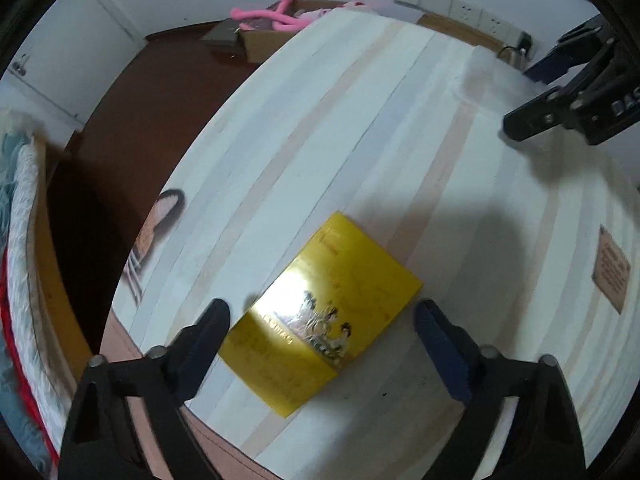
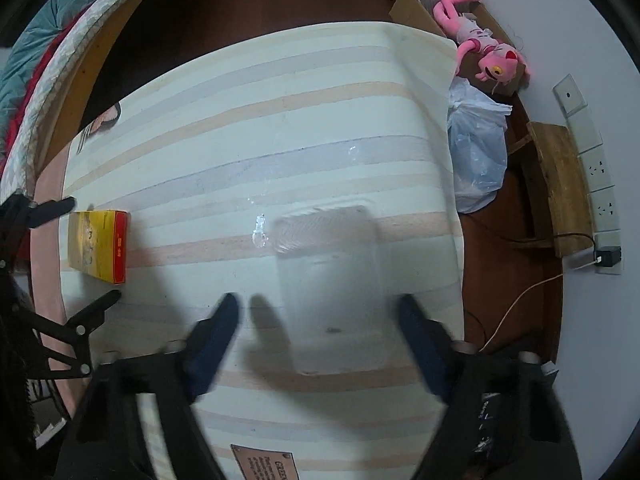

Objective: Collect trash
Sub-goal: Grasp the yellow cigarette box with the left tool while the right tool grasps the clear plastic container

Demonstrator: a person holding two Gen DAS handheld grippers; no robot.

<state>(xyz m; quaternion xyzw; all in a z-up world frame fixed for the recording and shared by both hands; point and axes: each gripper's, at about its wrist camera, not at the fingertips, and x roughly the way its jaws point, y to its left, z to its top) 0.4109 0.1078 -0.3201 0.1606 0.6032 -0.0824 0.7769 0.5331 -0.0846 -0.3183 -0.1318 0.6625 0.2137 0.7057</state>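
A flat yellow box [image 1: 348, 280] with a printed picture lies on the striped tabletop [image 1: 360, 140], near its front-left edge. My left gripper [image 1: 322, 312] hangs over it, jaws open, one finger on each side, and neither pad presses on it. The right wrist view shows the same box [image 2: 100, 246] between the left gripper's fingers [image 2: 68, 204]. A clear plastic tub [image 2: 332, 280] lies on the table toward the right edge. My right gripper [image 2: 318, 305] points down over the tub's near end, open, with both pads apart from its sides. The right gripper [image 1: 528, 96] also shows at the upper right of the left wrist view.
A brown label [image 1: 610, 270] is stuck to the tabletop. Off the table's right side a plastic bag [image 2: 478, 148], a wooden stool [image 2: 560, 184] and a cardboard box with a pink plush toy [image 2: 476, 40] stand on the dark floor. Bedding [image 2: 48, 40] lies to the left.
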